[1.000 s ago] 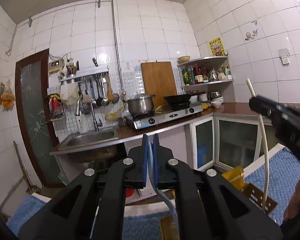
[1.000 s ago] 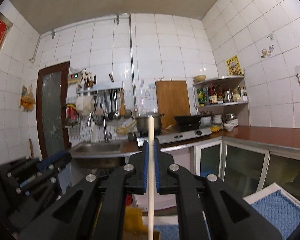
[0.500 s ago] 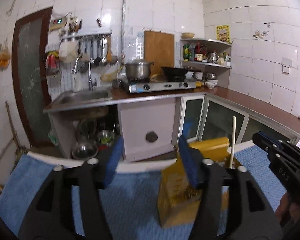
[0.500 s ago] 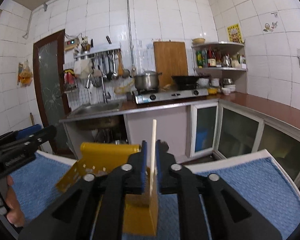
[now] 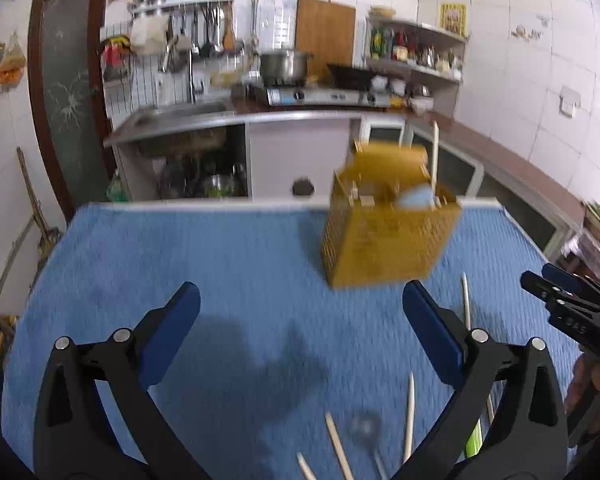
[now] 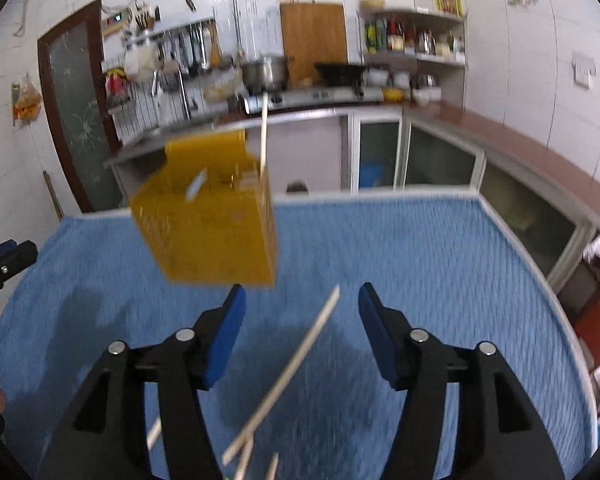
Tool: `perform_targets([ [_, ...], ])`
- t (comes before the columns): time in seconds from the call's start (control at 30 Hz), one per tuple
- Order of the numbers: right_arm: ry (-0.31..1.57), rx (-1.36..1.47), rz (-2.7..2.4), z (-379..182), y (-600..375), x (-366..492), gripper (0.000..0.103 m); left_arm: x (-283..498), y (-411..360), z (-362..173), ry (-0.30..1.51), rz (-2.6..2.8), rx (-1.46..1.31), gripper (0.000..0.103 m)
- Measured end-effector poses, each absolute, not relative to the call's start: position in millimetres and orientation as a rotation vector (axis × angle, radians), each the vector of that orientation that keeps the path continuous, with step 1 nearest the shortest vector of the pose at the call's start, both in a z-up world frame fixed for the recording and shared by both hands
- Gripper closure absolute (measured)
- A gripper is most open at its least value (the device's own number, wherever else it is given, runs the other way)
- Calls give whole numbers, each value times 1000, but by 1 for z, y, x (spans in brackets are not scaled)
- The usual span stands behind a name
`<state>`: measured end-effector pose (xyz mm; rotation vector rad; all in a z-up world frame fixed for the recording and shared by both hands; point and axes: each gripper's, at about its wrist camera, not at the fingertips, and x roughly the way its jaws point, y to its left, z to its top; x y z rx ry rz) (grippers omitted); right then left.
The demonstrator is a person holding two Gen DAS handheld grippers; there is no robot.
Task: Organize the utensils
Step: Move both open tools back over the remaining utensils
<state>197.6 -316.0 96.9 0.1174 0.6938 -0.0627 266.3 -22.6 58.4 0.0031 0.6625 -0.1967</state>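
Observation:
A yellow slotted utensil holder point(image 5: 388, 236) point(image 6: 212, 224) stands on the blue mat point(image 5: 220, 280) near its far edge. One pale chopstick point(image 5: 435, 160) point(image 6: 263, 136) stands upright in it, beside something light blue point(image 5: 414, 200). My left gripper point(image 5: 300, 304) hangs over the mat in front of the holder, jaws opening wide with nothing between them. My right gripper point(image 6: 302, 304) is also opening; a loose chopstick point(image 6: 300, 360) lies on the mat below the gap, untouched by the pads. More chopsticks point(image 5: 410, 416) and a blurred metal spoon point(image 5: 364, 426) lie at the near edge.
The mat point(image 6: 420, 260) covers a white-rimmed table point(image 6: 380, 194). Beyond it are kitchen cabinets, a sink point(image 5: 180, 114) and a stove with a pot point(image 5: 284, 66). The right gripper point(image 5: 568, 304) shows at the left wrist view's right edge, the left gripper point(image 6: 4, 260) at the other view's left edge.
Both grippers tipped down from facing the kitchen wall to the mat. The right one, shut on a chopstick, let it go into the holder and opened. The left went from shut to wide open.

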Motion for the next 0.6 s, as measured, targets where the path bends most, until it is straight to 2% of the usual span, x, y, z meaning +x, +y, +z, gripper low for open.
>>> perform_targets([
  [0.2,763,103,-72,64,-308,161,40,227,-23,32,762,-204,2,5],
  [0.37,827,68,-79,38,-297,138,40,199,-21,13,768,-167,28,5],
  [0.6,881,87,-102,21,-295,130,40,198,-13,-12,844,-130,-19,5],
])
